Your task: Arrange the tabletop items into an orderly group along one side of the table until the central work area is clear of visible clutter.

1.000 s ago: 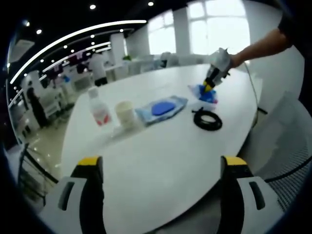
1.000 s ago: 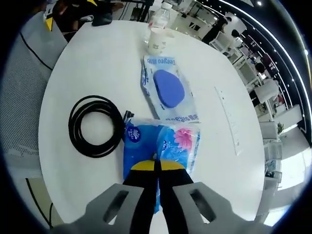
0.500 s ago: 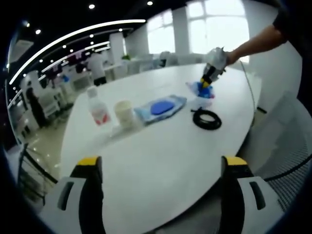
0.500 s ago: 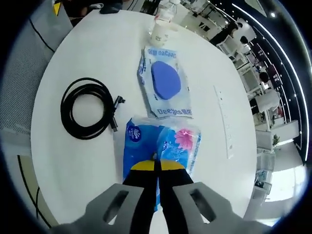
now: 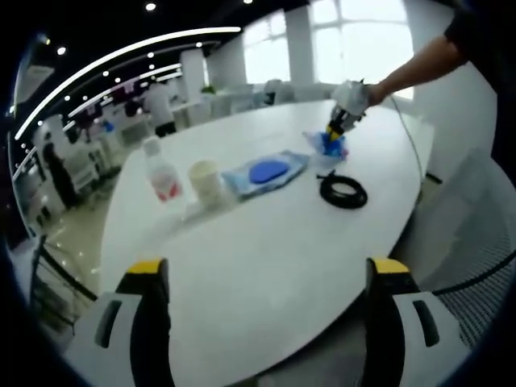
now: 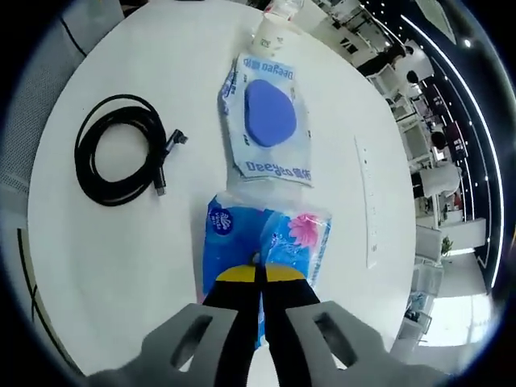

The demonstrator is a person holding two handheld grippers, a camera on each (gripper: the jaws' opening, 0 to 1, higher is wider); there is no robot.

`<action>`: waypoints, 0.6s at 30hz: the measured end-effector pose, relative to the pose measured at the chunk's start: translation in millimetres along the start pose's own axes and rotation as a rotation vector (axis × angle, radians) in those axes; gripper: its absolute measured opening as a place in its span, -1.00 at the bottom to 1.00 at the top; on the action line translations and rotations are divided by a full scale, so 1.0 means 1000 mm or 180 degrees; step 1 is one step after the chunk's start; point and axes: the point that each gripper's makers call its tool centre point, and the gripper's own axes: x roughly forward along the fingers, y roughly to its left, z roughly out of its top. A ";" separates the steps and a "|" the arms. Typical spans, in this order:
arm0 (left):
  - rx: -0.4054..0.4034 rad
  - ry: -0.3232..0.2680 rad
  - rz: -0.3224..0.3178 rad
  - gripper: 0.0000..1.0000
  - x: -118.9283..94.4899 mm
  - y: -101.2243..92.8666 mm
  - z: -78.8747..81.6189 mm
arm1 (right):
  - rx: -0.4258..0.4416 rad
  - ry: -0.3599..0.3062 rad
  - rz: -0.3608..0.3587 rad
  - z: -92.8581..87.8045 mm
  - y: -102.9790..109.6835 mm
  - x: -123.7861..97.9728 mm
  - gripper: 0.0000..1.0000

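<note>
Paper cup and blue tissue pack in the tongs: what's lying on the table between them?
In the right gripper view, a clear packet holding a blue pad lies between the paper cup and the tissue pack. The black cable coil sits off to one side.

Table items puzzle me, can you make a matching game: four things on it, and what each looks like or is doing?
Things:
1. tissue pack
2. cable
3. paper cup
4. wipes packet

States:
A. coiled in a black loop
B. flat, with a blue oval on its face
C. pinched by the right tool
D. standing upright beside the bottle

Pairs: 1-C, 2-A, 3-D, 4-B
</note>
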 end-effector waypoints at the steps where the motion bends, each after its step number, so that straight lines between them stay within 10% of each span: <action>1: 0.0002 0.0013 -0.0003 0.97 0.000 0.000 -0.001 | -0.0001 0.0007 -0.0005 -0.001 -0.001 0.002 -1.00; 18: -0.0007 0.0119 -0.0003 0.96 0.001 0.000 -0.007 | 0.0122 0.0001 -0.0006 -0.005 -0.009 0.026 -1.00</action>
